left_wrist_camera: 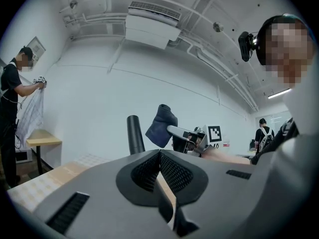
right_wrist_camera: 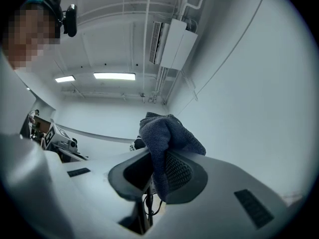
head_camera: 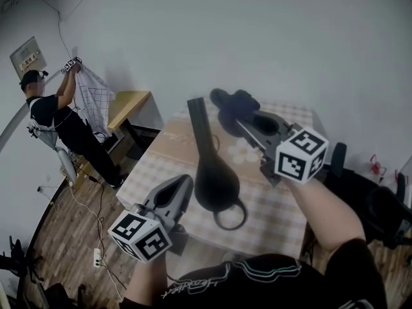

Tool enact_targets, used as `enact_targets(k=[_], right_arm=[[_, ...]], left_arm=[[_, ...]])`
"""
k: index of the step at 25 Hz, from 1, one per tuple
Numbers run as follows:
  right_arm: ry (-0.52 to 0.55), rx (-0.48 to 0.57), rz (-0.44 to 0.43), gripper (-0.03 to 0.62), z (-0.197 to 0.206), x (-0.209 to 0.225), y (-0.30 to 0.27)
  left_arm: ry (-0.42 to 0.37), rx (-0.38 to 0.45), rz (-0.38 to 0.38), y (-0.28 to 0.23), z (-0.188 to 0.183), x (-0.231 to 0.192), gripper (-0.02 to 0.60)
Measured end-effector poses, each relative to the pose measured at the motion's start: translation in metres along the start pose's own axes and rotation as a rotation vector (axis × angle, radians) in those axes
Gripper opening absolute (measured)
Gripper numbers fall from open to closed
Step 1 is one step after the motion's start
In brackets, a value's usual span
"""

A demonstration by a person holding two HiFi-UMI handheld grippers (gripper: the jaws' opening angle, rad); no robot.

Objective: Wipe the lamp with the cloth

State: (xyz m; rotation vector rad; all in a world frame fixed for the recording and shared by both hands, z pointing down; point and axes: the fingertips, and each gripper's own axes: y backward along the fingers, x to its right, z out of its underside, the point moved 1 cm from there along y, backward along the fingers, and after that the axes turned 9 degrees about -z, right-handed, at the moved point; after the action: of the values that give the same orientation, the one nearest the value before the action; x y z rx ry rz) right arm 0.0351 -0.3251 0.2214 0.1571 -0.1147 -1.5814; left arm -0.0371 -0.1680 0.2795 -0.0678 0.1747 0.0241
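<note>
Clamping the blue cloth beside the black lamp on the tabletop, the right tongs look ready to begin wiping, needing contact next; the left tongs are clenched, empty.

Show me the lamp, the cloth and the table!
lamp (head_camera: 216,184), head view, on its wide rounded part.
cloth (right_wrist_camera: 168,133), right gripper view, on the bunched top fold.
table (head_camera: 273,208), head view, on a bare checked patch.

cloth: dark knitted fabric, rough | lamp: matt black, smooth | floor: wood planks, slight sheen
</note>
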Motion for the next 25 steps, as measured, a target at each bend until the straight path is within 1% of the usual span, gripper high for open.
enact_targets(k=[5, 11, 17, 25], right_arm=[[0.024, -0.012, 0.017, 0.057, 0.011, 0.025, -0.026], [0.057, -0.045, -0.005, 0.057, 0.027, 0.042, -0.052], [0.083, -0.041, -0.049, 0.057, 0.033, 0.043, -0.068], [0.123, -0.027, -0.107, 0.057, 0.040, 0.035, -0.067]], left_arm=[[0.007, -0.019, 0.022, -0.022, 0.001, -0.021, 0.000], [0.018, -0.043, 0.040, -0.047, 0.005, -0.042, 0.000], [0.029, -0.060, 0.041, -0.061, 0.009, -0.055, 0.000], [0.039, -0.075, 0.029, -0.068, 0.017, -0.056, 0.000]])
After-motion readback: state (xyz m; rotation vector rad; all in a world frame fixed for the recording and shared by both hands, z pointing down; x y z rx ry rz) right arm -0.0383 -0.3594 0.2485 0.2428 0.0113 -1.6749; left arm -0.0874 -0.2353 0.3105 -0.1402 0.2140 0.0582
